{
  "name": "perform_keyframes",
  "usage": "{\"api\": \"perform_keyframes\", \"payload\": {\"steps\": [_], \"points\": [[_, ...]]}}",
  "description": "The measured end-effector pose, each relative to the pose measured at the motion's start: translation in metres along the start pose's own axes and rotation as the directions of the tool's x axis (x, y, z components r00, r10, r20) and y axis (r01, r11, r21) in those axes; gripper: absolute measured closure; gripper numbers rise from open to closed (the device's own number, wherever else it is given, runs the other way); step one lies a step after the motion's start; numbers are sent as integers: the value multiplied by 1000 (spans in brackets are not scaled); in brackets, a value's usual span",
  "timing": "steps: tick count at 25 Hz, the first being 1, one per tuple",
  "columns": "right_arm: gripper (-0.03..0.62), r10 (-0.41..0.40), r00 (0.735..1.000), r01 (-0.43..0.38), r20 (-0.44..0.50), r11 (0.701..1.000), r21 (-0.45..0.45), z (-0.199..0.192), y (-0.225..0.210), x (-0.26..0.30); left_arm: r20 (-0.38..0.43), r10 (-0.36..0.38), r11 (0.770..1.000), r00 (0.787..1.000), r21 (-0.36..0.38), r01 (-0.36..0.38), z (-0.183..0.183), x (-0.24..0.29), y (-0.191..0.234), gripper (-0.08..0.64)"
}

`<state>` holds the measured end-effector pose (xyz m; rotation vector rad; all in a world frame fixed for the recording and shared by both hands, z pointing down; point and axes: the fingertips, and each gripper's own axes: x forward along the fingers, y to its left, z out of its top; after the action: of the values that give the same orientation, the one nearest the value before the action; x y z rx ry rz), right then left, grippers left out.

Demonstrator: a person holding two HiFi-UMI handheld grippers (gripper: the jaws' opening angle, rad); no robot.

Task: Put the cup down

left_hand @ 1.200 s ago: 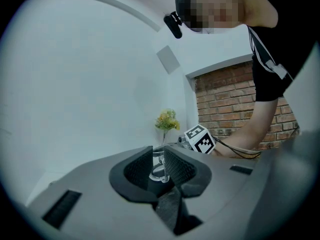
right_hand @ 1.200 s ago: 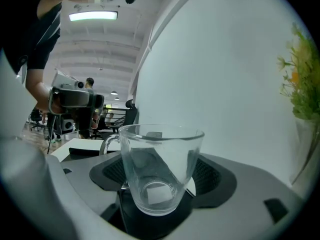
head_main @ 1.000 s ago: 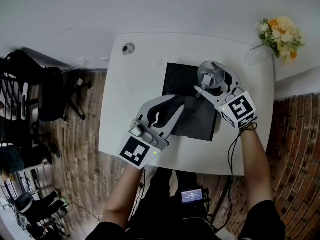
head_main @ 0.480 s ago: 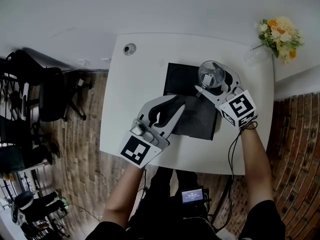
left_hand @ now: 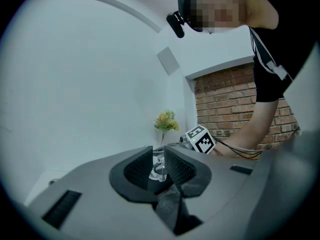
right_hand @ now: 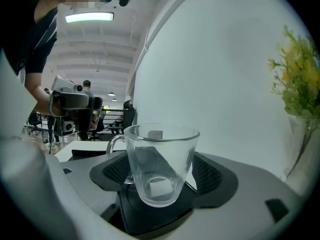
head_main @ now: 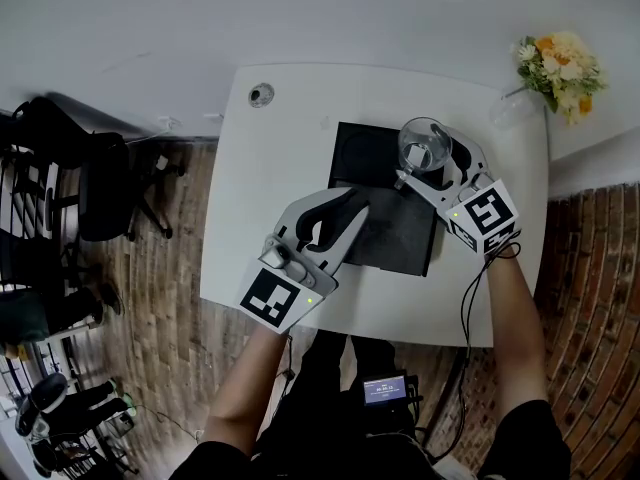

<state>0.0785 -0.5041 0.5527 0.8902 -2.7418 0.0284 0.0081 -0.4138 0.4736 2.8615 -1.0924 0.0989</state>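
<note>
Little has moved since the earlier frame: the right gripper point(head_main: 428, 160) and the cup point(head_main: 424, 145) it carries have crept a touch toward the far right of the tabletop point(head_main: 270, 168), and the left gripper point(head_main: 345, 218) sits almost where it was

From the head view, the cup is over the far right corner of the black mat point(head_main: 390, 233) that lies on the white tabletop. I cannot tell whether its base touches the mat. In the right gripper view the right gripper point(right_hand: 162, 176) has its jaws spread and pressed against the two sides of the cup point(right_hand: 160, 164), a clear empty glass standing upright, its handle to the left of that view

The left gripper points across the near left part of the mat, well apart from the cup. In the left gripper view its point(left_hand: 159, 166) jaws are drawn almost together, leaving a narrow slit with nothing held in it; the distant cup point(left_hand: 159, 166) shows through that slit

A bunch of yellow flowers point(head_main: 562, 68) stands at the far right corner of the tabletop, and a small round fitting point(head_main: 261, 94) sits at the far left corner
</note>
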Motion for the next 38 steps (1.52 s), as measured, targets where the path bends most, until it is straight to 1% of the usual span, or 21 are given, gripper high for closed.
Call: {"api": "perform_keyframes", "payload": {"steps": [5, 10, 17, 19, 23, 27, 32, 36, 38], "points": [[216, 16, 1000, -16, -8, 1000, 19, -2, 1, -9, -4, 1, 1000, 1000, 4, -1, -1, -1, -1, 499], [216, -6, 1000, 6, -5, 999, 45, 1, -3, -20, -2, -3, 1000, 1000, -4, 3, 0, 0, -3, 499], [218, -75, 997, 76, -12, 993, 85, 2, -9, -45, 10, -21, 1000, 1000, -12, 21, 6, -2, -9, 499], [218, -97, 995, 97, -12, 990, 101, 4, -6, -53, 4, -23, 1000, 1000, -16, 23, 6, -6, -12, 499], [219, -142, 990, 142, -7, 981, 132, 11, -3, -66, 1, -30, 1000, 1000, -4, 30, 13, -13, -15, 499], [224, -168, 986, 164, 8, 973, 164, 24, 5, -79, 10, -43, 999, 999, 7, 43, 21, -20, -20, 499], [258, -203, 979, 195, 28, 963, 185, 40, 19, -93, 21, -67, 998, 998, 19, 67, 28, -29, -27, 499], [282, -220, 975, 206, 42, 955, 214, 50, 38, -101, 3, -88, 996, 996, 28, 87, 25, -40, -32, 499], [290, -221, 974, 205, 49, 954, 219, 55, 51, -103, 11, -90, 996, 996, 30, 89, 26, -45, -33, 499]]}}
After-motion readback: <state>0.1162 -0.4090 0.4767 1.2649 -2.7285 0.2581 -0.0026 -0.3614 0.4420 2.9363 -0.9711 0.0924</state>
